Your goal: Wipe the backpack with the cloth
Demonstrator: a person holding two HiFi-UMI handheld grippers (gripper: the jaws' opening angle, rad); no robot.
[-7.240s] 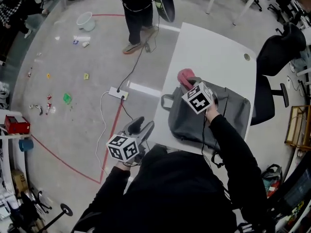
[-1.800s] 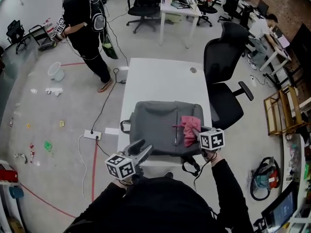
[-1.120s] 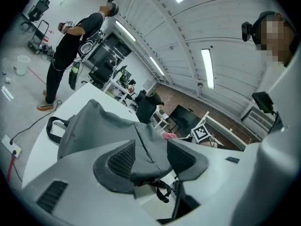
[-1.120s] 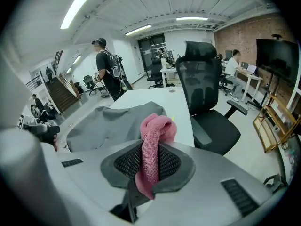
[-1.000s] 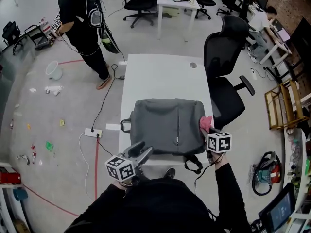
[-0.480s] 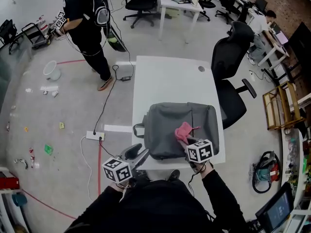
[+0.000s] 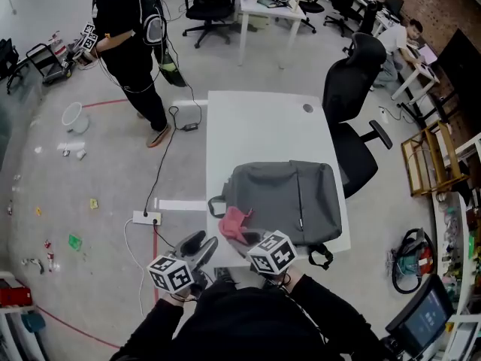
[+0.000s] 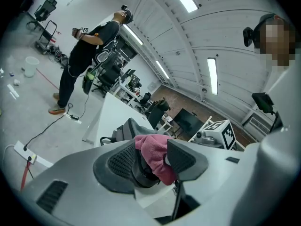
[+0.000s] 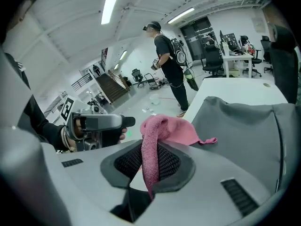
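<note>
A grey backpack (image 7: 289, 200) lies flat on the near end of a white table (image 7: 255, 122). My right gripper (image 7: 246, 236) is shut on a pink cloth (image 7: 234, 222), which rests at the backpack's front left corner, by its side handle. In the right gripper view the cloth (image 9: 164, 128) is pinched between the pads and drapes toward the backpack (image 9: 244, 121). My left gripper (image 7: 203, 241) hangs open off the table's near left corner, close beside the cloth. The cloth (image 8: 153, 153) shows through its gap; the pads do not press on it.
A person in black (image 7: 128, 36) stands on the floor to the table's far left. A black office chair (image 7: 359, 74) stands at the table's right side. A power strip (image 7: 146, 218) with its cable lies on the floor left of the table. Other desks and chairs stand behind.
My right gripper has carried the cloth across the backpack from its right edge to its front left corner. The left gripper has shifted a little beside the table's corner.
</note>
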